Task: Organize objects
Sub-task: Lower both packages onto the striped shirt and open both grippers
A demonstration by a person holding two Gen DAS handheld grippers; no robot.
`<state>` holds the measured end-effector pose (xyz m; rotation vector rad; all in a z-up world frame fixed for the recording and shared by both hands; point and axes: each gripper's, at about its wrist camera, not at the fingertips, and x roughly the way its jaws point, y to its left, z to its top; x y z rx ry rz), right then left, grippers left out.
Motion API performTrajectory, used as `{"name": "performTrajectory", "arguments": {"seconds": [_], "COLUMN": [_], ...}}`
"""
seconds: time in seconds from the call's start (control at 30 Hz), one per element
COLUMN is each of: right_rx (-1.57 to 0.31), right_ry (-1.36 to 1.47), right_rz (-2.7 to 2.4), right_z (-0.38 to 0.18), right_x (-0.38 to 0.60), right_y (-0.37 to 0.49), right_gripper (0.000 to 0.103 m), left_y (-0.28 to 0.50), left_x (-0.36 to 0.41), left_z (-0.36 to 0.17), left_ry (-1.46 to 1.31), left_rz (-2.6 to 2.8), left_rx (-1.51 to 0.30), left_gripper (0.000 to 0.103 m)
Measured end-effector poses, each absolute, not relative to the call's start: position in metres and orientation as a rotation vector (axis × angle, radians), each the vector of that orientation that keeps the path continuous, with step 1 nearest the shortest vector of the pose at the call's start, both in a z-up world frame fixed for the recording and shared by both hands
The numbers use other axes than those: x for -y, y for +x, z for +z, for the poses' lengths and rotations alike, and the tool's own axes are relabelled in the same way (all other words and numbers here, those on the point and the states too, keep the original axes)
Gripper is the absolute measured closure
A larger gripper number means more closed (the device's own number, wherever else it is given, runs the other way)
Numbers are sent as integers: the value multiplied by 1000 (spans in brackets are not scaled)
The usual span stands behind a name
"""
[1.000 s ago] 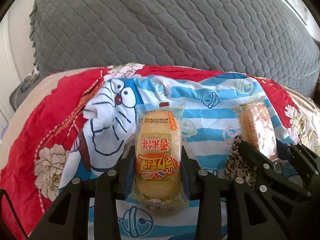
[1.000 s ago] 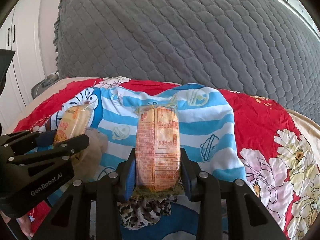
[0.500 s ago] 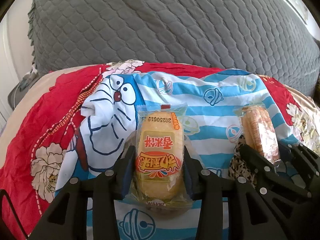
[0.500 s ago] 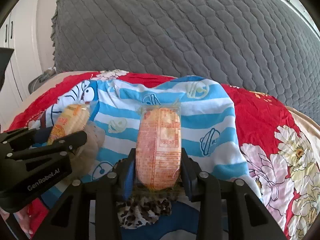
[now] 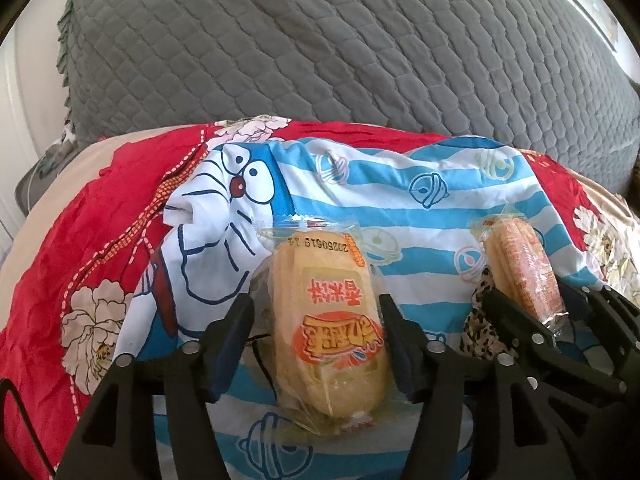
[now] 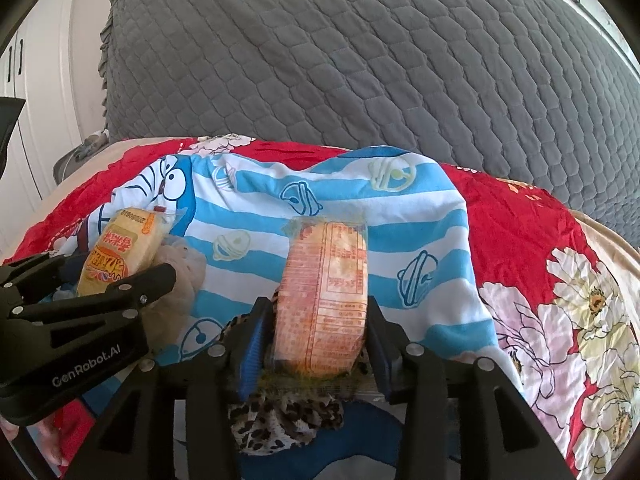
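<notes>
A yellow snack pack [image 5: 328, 328] lies on the blue-striped cartoon cloth [image 5: 400, 184] between the fingers of my left gripper [image 5: 316, 304]. Its jaws are opening; a clear gap shows on the left side, and the pads no longer press on the pack. An orange-printed snack pack [image 6: 324, 292] stands on edge between the fingers of my right gripper [image 6: 317, 304], resting on a leopard-print fabric piece [image 6: 280, 424]. These jaws are opening too, with only slim gaps beside the pack. Each gripper shows in the other view: the right gripper [image 5: 540, 300] and the left gripper [image 6: 100, 268].
The cloth lies on a red floral bedsheet [image 6: 520, 240]. A grey quilted backrest [image 5: 340, 52] rises behind. A beige fluffy item [image 6: 184, 264] sits beside the yellow pack. White cupboard doors [image 6: 36, 92] stand at far left. A hand [image 6: 48, 440] shows at the lower left.
Both grippers' jaws have widened around their packs, the left one more. The yellow pack has settled onto the cloth and tilted slightly. Neither hand has shifted.
</notes>
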<state>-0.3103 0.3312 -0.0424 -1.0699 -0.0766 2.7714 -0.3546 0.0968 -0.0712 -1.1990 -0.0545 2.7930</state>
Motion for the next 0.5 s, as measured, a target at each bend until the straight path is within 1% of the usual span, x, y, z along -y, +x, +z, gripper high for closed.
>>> {"name": "performTrajectory", "arguments": {"seconds": [0.03,0.1,0.13,0.4,0.5], "right_rx": [75,76,74,77,71], "right_ry": [-1066,-1061,-1058,-1041,-1031], "right_rz": [2772,2776,2775,2788,2796], "right_z": [-41,-40,-38,-35,-33], "right_x": [-331,-331,-331,-329,-329], "right_y": [-310,-309,-309,-305,-303], "right_gripper": [56,55,53,49,45], "left_y": [-354,-353,-353,-350,-349], "left_x": [-96,-95,-94,-91,-90], "left_z": [-70,-69,-68,-62,-61], "left_ry": [-1198,-1192,-1192,-1196,-1201], "left_rz": [2792,2799,2802,2802,2806], "left_rx": [57,61,63,73,86], "left_gripper": [36,31,30,28,28]}}
